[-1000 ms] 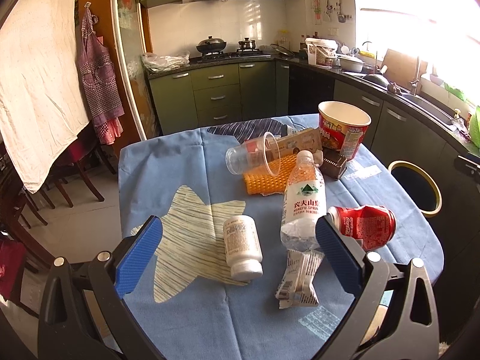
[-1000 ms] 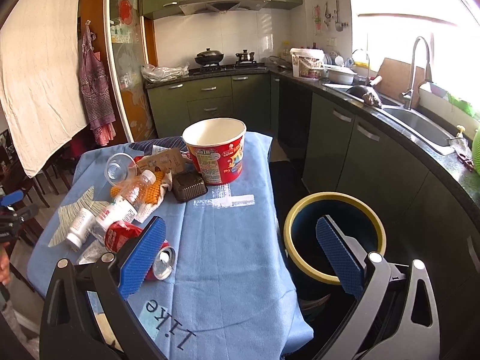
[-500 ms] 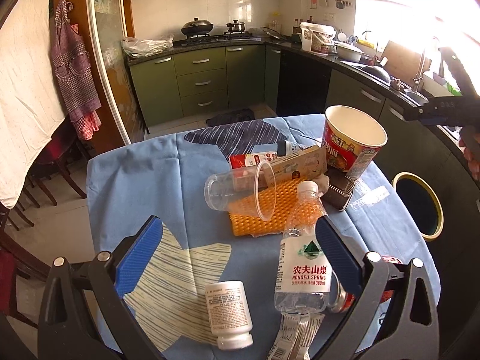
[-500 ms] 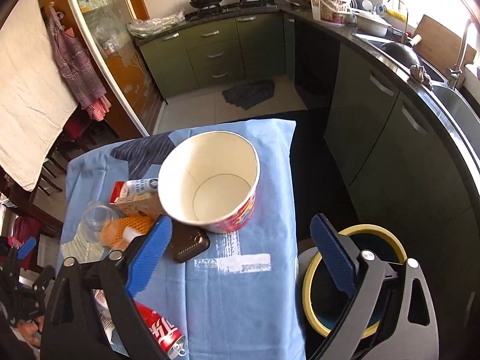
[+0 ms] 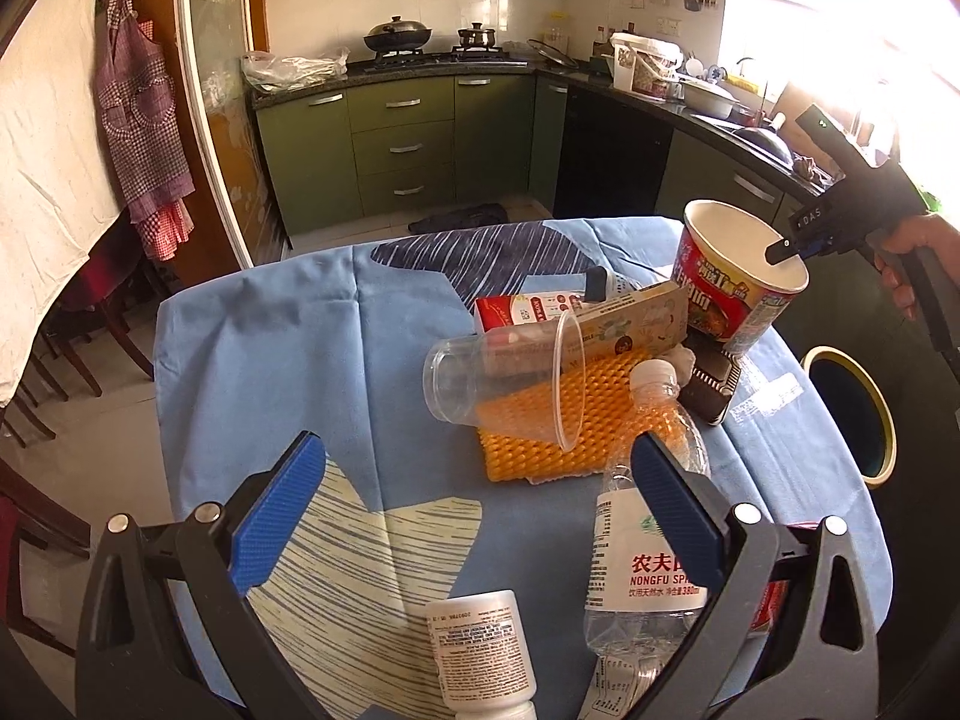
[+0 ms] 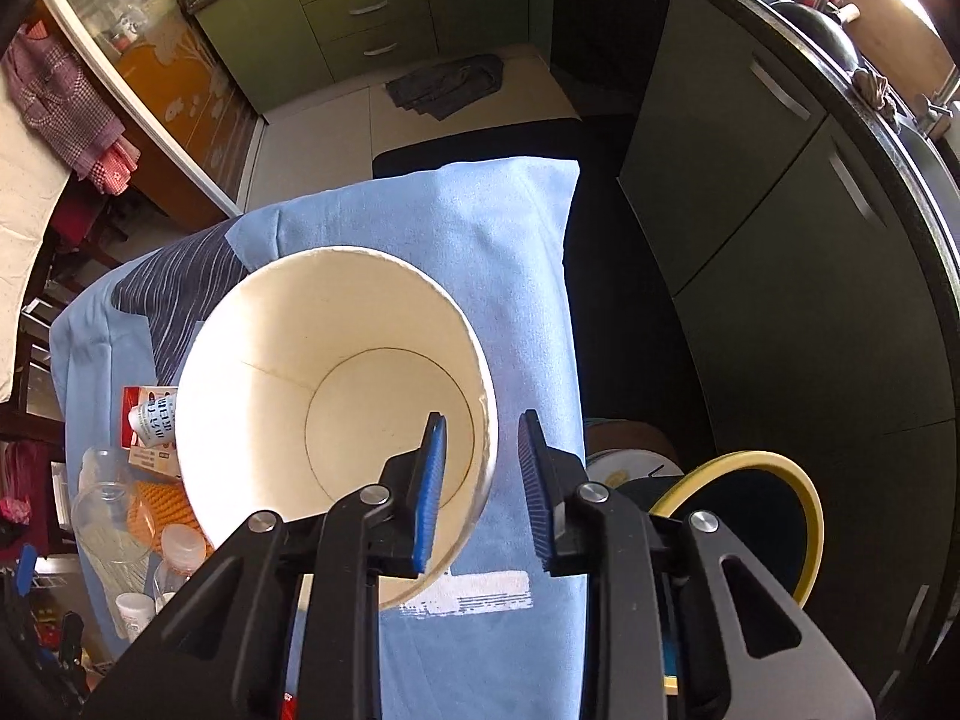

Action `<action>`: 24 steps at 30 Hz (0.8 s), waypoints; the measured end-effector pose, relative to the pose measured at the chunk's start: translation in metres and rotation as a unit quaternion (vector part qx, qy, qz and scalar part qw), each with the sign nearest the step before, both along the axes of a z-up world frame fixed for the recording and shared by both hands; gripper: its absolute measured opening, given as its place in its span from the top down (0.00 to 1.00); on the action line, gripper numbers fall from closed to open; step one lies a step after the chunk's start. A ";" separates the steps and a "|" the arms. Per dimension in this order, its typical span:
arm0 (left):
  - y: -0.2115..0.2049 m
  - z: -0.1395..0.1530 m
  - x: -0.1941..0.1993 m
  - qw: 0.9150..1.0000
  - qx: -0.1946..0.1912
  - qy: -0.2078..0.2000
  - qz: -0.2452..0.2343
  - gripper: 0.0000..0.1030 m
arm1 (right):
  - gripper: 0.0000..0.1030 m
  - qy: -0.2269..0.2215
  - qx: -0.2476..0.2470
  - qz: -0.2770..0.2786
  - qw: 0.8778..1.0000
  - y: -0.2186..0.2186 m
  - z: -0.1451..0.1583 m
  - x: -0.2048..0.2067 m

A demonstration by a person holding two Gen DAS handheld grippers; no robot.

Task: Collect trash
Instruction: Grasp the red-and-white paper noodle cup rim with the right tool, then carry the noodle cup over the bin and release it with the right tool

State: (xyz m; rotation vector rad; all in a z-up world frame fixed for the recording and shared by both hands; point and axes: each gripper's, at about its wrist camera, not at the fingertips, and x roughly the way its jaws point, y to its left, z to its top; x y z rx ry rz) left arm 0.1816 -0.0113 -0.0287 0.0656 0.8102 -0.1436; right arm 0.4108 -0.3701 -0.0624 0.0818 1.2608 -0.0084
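Observation:
A red paper noodle bowl [image 5: 729, 282] stands upright at the table's far right; its white inside fills the right wrist view [image 6: 336, 396]. My right gripper [image 6: 480, 456] straddles the bowl's near rim, one finger inside, one outside, narrowly open and not touching it. It shows in the left wrist view [image 5: 786, 249] at the rim. My left gripper [image 5: 480, 510] is wide open and empty above the table. Below it lie a clear plastic cup [image 5: 504, 384] on its side, an orange mesh pad [image 5: 558, 420], a water bottle [image 5: 648, 528] and a white pill bottle [image 5: 480, 654].
A yellow-rimmed trash bin [image 6: 744, 510] stands on the floor right of the table; it also shows in the left wrist view [image 5: 852, 414]. Cartons [image 5: 600, 318] and a dark box [image 5: 711, 390] lie by the bowl. Green cabinets [image 6: 780, 210] line the right side.
My right gripper moved down to the noodle bowl and narrowed around its rim. My left gripper moved slightly forward over the table, still open.

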 end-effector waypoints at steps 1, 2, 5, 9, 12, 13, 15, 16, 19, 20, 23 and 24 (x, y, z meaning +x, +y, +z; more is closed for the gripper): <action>0.001 0.000 0.000 1.000 0.000 -0.001 0.000 0.06 | 0.83 0.002 -0.003 -0.002 1.000 0.001 0.000 0.000; 0.002 -0.001 -0.001 1.000 0.001 -0.002 0.000 0.06 | 0.89 0.005 -0.004 -0.004 1.000 0.002 -0.001 -0.002; 0.003 -0.003 -0.003 1.000 0.002 -0.002 -0.003 0.06 | 0.94 0.000 -0.018 -0.010 1.000 0.002 0.001 -0.004; 0.006 -0.007 -0.005 1.000 0.001 0.000 -0.003 0.05 | 0.95 -0.016 -0.011 -0.011 1.000 -0.001 0.010 -0.008; 0.005 -0.009 -0.006 1.000 0.002 0.003 -0.004 0.06 | 0.95 -0.028 -0.003 -0.012 1.000 -0.009 0.023 -0.016; 0.005 -0.009 -0.007 1.000 0.002 0.002 -0.004 0.06 | 0.95 -0.034 0.001 -0.015 0.999 -0.014 0.029 -0.021; 0.005 -0.008 -0.009 1.000 0.003 0.001 -0.004 0.06 | 0.95 -0.044 0.018 -0.024 0.999 -0.030 0.042 -0.032; 0.004 -0.007 -0.010 1.000 0.002 0.000 -0.004 0.06 | 0.95 -0.050 0.025 -0.030 0.998 -0.041 0.047 -0.039; 0.002 -0.006 -0.013 1.000 0.003 -0.002 -0.005 0.06 | 0.95 -0.060 0.043 -0.055 0.996 -0.078 0.059 -0.064; 0.001 -0.006 -0.014 1.000 0.003 -0.003 -0.006 0.06 | 0.95 -0.062 0.048 -0.065 0.995 -0.092 0.061 -0.074; -0.003 -0.006 -0.017 1.000 0.006 -0.003 -0.009 0.06 | 0.95 -0.065 0.046 -0.098 0.992 -0.136 0.061 -0.105; -0.004 -0.006 -0.017 1.000 0.007 -0.003 -0.010 0.06 | 0.95 -0.064 0.046 -0.111 0.991 -0.151 0.059 -0.115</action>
